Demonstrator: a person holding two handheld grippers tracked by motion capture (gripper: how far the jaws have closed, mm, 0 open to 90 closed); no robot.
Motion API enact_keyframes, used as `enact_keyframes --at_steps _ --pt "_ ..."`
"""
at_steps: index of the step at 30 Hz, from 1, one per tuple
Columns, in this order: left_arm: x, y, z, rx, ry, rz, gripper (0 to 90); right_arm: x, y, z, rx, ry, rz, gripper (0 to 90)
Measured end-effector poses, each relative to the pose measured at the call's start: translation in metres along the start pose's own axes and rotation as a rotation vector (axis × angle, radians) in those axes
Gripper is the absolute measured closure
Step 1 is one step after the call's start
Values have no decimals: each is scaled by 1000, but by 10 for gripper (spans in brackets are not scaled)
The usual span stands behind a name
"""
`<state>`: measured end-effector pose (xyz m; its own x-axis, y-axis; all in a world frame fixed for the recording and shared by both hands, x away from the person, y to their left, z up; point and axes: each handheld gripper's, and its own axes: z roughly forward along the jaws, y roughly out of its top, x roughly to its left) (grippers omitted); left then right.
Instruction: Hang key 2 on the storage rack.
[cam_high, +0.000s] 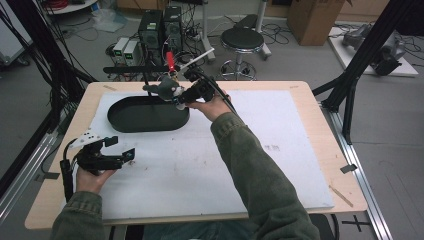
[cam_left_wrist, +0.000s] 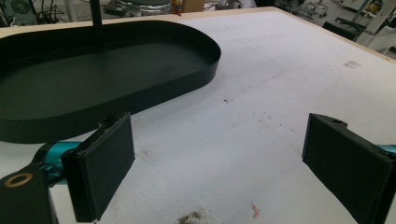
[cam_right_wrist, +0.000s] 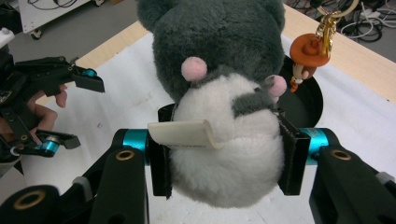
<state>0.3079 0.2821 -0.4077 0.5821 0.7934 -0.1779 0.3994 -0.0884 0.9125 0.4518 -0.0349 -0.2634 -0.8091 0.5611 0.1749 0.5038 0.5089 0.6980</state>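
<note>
While the left gripper (cam_left_wrist: 219, 163) jaws gape empty, the right gripper (cam_right_wrist: 224, 154) jaws clamp a plush toy (cam_right_wrist: 219, 93), its head cut off.

We see a grey floor (cam_high: 300, 60) around a wooden table (cam_high: 320, 150) topped with a white sheet (cam_high: 270, 130). Behind the table stands a black round stool (cam_high: 242, 40) on a chrome base, with computer towers (cam_high: 161, 27) and tangled cables (cam_high: 190, 30) just beside it. A cardboard box (cam_high: 315, 17) sits farther right. Black frame struts (cam_high: 372, 47) slant down at the right, and dark cables (cam_high: 35, 55) hang at the left.
</note>
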Motion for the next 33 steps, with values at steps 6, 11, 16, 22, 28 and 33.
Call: enact_keyframes --at_steps 6,11,16,22,28,33 --pt "-1 0 0 0 -4 0 95 1 17 7 12 -19 20 506" --pt "0 0 -1 -3 -2 -4 95 6 29 13 21 -79 3 506" --pt "0 0 -1 -4 -6 -1 95 6 38 14 41 -129 45 506" --pt "1 0 -1 -9 -4 -4 95 5 46 17 42 -164 44 506" --pt "1 0 0 -1 -7 -4 95 4 54 21 21 -196 60 507" --pt "1 0 0 -5 -7 -5 95 4 56 30 -3 -250 48 506"
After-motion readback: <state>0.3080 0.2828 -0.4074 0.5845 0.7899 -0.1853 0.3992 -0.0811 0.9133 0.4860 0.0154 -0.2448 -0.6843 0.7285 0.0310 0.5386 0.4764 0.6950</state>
